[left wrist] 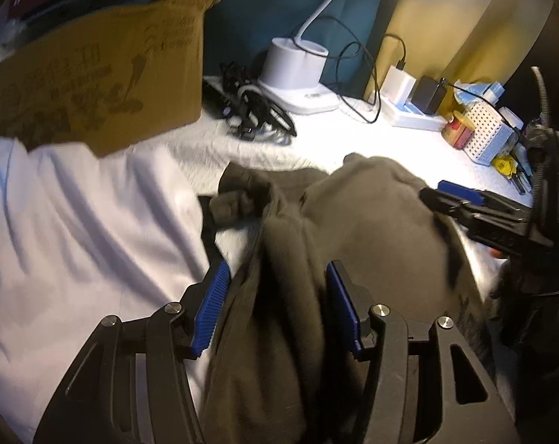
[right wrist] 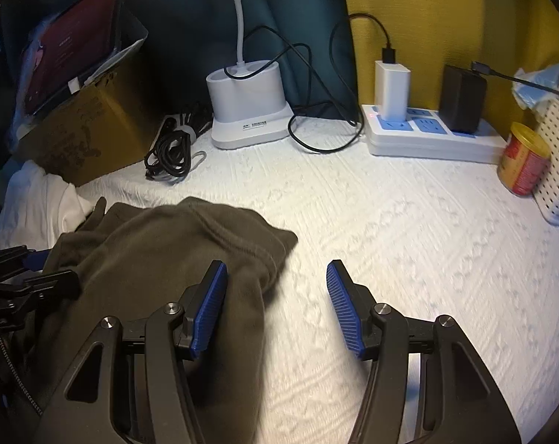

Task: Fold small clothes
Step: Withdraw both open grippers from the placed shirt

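Between left gripper (left wrist: 277, 309) jaws – olive garment (left wrist: 371, 222)

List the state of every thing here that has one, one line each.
Left hand-held gripper: open, olive garment between its pads.
Right hand-held gripper: open, over the garment's edge.
Olive garment: bunched, not folded flat.
White cloth: spread, wrinkled.
Desk lamp: on.
White charger: plugged in.
Cardboard box: upright.
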Motion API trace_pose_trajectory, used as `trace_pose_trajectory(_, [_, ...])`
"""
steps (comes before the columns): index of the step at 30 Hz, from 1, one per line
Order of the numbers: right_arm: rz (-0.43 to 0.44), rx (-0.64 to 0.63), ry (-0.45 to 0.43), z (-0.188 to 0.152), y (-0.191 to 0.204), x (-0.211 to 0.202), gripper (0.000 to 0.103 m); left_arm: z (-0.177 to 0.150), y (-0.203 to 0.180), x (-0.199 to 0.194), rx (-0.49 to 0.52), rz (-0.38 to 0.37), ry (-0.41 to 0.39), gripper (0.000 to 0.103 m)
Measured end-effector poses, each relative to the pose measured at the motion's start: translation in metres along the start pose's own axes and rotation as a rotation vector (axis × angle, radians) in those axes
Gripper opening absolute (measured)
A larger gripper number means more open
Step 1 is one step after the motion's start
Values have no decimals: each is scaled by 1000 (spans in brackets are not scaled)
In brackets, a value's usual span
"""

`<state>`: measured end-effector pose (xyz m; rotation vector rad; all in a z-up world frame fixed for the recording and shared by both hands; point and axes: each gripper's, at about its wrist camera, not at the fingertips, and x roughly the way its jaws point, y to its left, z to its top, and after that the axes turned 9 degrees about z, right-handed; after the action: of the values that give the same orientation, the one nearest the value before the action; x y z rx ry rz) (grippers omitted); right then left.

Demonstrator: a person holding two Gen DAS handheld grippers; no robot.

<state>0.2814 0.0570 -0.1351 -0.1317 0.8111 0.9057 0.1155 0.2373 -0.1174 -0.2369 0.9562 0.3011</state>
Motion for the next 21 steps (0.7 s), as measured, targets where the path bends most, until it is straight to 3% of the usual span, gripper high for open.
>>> trace_pose_trajectory(11, [-12, -40, 53, -25, 12, -6, 59, -7, -4, -6, 25, 27, -19, 55])
trace_pose_trajectory(21, [-91, -89, 55, -40, 17, -19, 59, -12, -3, -11, 28, 42, -35, 55])
